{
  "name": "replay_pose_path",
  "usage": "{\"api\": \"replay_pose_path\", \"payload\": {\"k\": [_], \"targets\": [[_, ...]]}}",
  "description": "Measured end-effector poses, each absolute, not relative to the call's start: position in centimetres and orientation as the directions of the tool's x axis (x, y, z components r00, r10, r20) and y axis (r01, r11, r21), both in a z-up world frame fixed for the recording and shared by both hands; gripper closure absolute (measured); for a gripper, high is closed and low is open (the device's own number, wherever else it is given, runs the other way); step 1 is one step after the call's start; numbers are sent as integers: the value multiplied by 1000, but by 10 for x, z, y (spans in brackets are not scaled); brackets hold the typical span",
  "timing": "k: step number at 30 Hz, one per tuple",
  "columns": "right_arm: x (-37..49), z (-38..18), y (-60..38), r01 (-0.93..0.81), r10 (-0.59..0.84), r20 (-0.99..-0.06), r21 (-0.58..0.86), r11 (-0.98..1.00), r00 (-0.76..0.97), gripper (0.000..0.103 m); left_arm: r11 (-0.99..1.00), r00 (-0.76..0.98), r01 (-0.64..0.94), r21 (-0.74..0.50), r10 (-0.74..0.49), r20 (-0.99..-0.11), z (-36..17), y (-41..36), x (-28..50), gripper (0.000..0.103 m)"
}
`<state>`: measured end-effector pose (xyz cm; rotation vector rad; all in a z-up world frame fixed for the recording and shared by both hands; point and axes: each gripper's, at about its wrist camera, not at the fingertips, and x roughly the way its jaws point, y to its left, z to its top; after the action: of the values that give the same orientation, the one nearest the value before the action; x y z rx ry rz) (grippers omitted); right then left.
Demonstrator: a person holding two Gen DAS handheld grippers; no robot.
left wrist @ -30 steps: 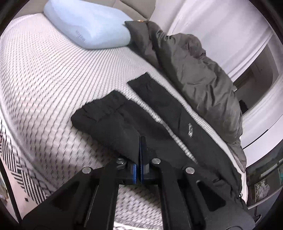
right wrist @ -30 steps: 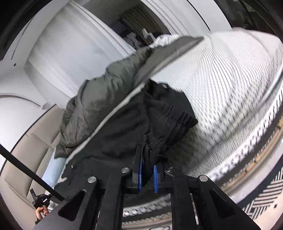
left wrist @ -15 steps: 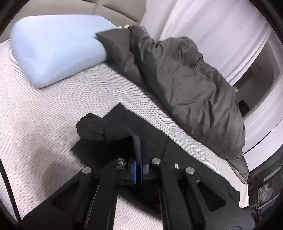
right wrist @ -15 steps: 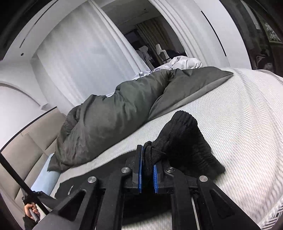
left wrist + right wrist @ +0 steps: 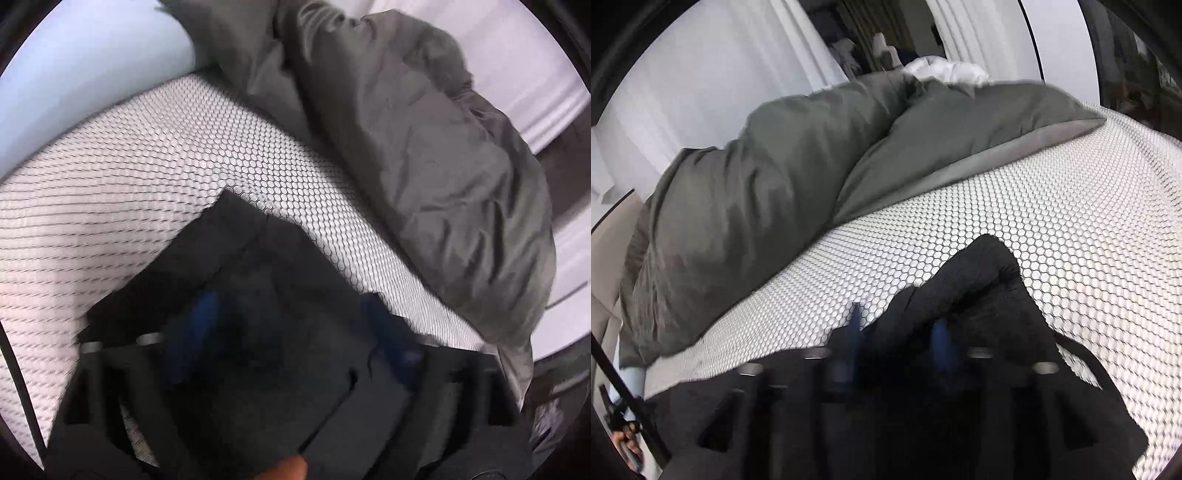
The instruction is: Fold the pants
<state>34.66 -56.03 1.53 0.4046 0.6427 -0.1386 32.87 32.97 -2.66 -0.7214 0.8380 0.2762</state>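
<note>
Between and just ahead of my left fingers [image 5: 299, 328] lie the black pants [image 5: 236, 266], folded over on the mesh-covered bed [image 5: 155, 177], and these fingers have just been opening: the two blue pads [image 5: 207, 306] now stand wide apart with dark cloth under the gap, not pinched. My right fingers [image 5: 897, 338] have just been opening as well; they are spread, and the bunched ribbed end of the pants [image 5: 979, 269] sits between and just beyond them, loose, one fold humped up rather than flat. Beyond both pairs of fingers the grey duvet [image 5: 424, 147] is heaped along the far side of the bed, near the pants but apart from them, and a pale blue pillow [image 5: 92, 55] sits off past my left fingers. I judge this as the release at the end of a fold: one end of the pants has been laid over the rest and I am letting go. The left view is blurred, so I cannot tell how neatly the edges line up. The next move, as I judge it, calls for drawing both pairs of fingers clear without snagging the cloth, then pressing down the raised hump by my right fingers and finding fresh edges for another fold if the bundle is to get smaller.
</note>
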Motion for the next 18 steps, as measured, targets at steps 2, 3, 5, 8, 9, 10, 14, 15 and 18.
{"api": "replay_pose_path", "payload": {"k": [2, 3, 5, 8, 9, 10, 14, 15, 18], "targets": [[323, 24, -551, 222, -22, -564, 287, 932, 825, 4, 749, 669, -480, -456, -23, -743, -16, 325, 304, 11], [310, 28, -548, 207, -19, -541, 289, 934, 841, 4, 748, 678, -479, -459, -17, -735, -12, 323, 292, 8], [283, 29, -544, 187, 10, -516, 328, 926, 856, 2, 741, 700, -468, -482, -22, -714, -6, 316, 266, 5], [248, 23, -536, 171, 48, -502, 382, 908, 864, 1, 720, 726, -476, -505, -2, -688, -6, 304, 227, 6], [239, 20, -533, 176, 48, -503, 387, 905, 863, 1, 712, 727, -479, -513, -5, -686, -9, 299, 214, 7], [232, 17, -531, 174, 53, -506, 391, 904, 861, 1, 698, 729, -475, -536, -30, -684, -16, 295, 205, 10], [198, -8, -524, 168, 107, -518, 456, 874, 849, 1, 678, 696, -463, -571, -120, -708, -34, 276, 197, 36], [194, -14, -525, 166, 123, -522, 472, 866, 844, 1, 686, 699, -447, -574, -133, -703, -36, 271, 197, 41], [183, -23, -523, 157, 147, -521, 494, 855, 841, 1, 706, 715, -385, -595, -180, -676, -35, 252, 198, 42]]}}
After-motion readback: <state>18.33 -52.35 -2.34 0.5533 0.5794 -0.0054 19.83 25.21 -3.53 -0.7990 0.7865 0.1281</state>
